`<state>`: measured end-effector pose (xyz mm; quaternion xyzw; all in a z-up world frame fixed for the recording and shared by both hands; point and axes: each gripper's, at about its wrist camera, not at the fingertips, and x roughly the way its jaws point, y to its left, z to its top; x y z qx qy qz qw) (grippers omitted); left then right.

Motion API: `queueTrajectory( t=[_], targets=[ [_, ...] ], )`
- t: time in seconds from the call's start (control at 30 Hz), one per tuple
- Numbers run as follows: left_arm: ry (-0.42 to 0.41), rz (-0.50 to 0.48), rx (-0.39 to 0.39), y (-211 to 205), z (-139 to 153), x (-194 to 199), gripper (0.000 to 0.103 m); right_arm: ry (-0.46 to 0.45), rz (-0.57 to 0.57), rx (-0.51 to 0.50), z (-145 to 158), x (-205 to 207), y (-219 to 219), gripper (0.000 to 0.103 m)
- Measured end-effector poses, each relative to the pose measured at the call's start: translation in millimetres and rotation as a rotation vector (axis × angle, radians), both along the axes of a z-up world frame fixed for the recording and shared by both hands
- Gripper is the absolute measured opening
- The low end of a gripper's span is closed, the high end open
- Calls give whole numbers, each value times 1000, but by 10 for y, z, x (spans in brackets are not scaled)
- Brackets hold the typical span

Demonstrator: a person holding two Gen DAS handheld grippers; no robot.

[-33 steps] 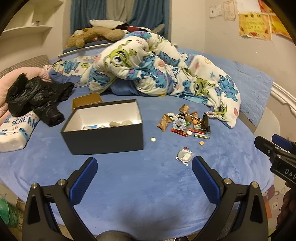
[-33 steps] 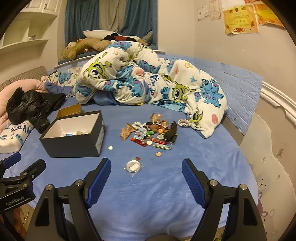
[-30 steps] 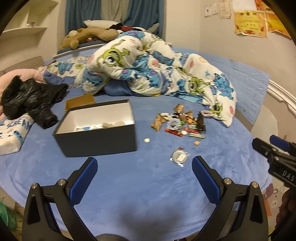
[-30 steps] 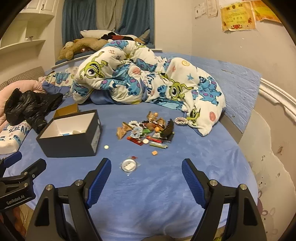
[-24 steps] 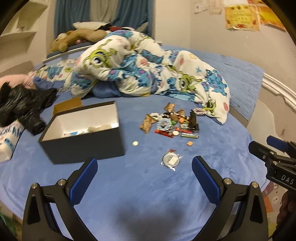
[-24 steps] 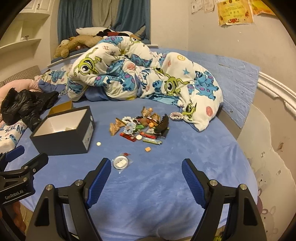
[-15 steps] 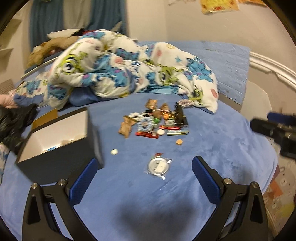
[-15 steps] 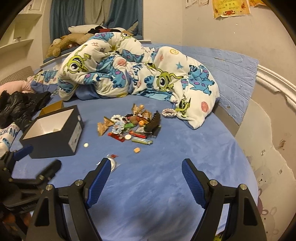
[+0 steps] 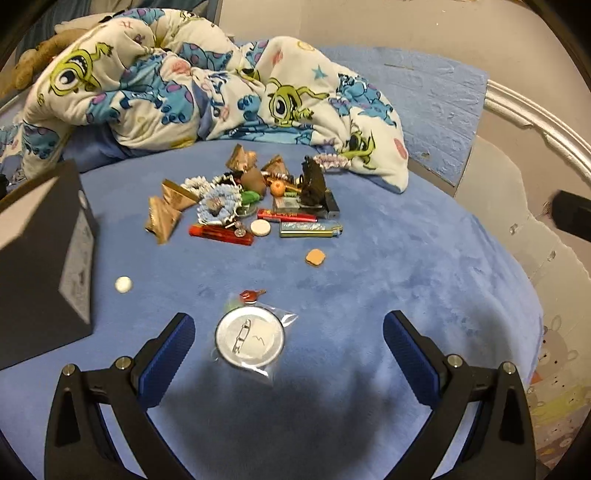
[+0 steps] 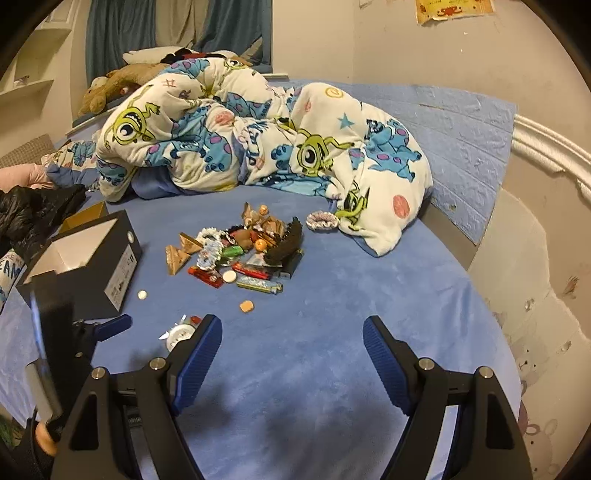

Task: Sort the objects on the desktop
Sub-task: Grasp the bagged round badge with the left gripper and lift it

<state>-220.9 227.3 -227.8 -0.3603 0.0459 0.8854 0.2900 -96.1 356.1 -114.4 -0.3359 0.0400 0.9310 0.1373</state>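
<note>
Left gripper (image 9: 288, 339), jaws wide apart, just short of bagged badge (image 9: 250, 339); right gripper (image 10: 292, 341) likewise spread, bare blue bedcover (image 10: 332, 295) between.

One black box (image 10: 92, 266), three lighters (image 9: 221, 232), two white discs (image 9: 260, 228).

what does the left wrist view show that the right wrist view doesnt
Only the left wrist view shows the whole bagged round badge, lying between the open fingers of the left hand-held gripper, and the small red piece just beyond it. Only the right wrist view shows the white inside of the black box, the black jacket, the stuffed toy and the curtains. Both show the pile of small objects, the white disc, the orange piece and the monster-print blanket.
</note>
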Motion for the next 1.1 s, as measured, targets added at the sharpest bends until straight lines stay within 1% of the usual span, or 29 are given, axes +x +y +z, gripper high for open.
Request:
queueTrajectory(
  t=[0.1,0.23,0.3,0.4,0.47,0.5,0.53,0.57,0.63,0.73,0.97,1.1],
  targets=[
    [-23,-8,-38,61,-169,-131,103,-15,-9,-10,-95,-15,55,81],
    [-46,-17,-56,79,-360,-251,103,-30,-25,-15,-197,-37,135,81],
    [-67,-16,-80,86,-455,-317,103,-32,-28,-23,-241,-48,163,81],
    [-132,-22,-67,56,-590,-401,103,-46,-26,-14,-291,-66,159,81],
    [-123,-21,-61,45,-584,-397,102,-55,-24,-14,-320,-79,153,81],
    [-124,-18,-65,47,-592,-402,100,-58,-26,-17,-335,-83,151,81],
    [-119,-14,-72,54,-596,-402,95,-59,-26,-19,-343,-82,151,81],
    [-109,-13,-74,57,-592,-396,92,-60,-26,-20,-348,-83,150,81],
    [-98,-6,-70,39,-576,-385,75,-60,-23,-17,-344,-83,139,81],
    [-91,1,-67,34,-558,-382,69,-57,-20,-11,-327,-69,112,81],
    [-73,23,-73,10,-497,-315,65,-60,-23,-8,-325,-75,109,81],
    [-63,51,-44,-99,-433,-275,65,-65,-25,-15,-347,-89,128,81]
  ],
)
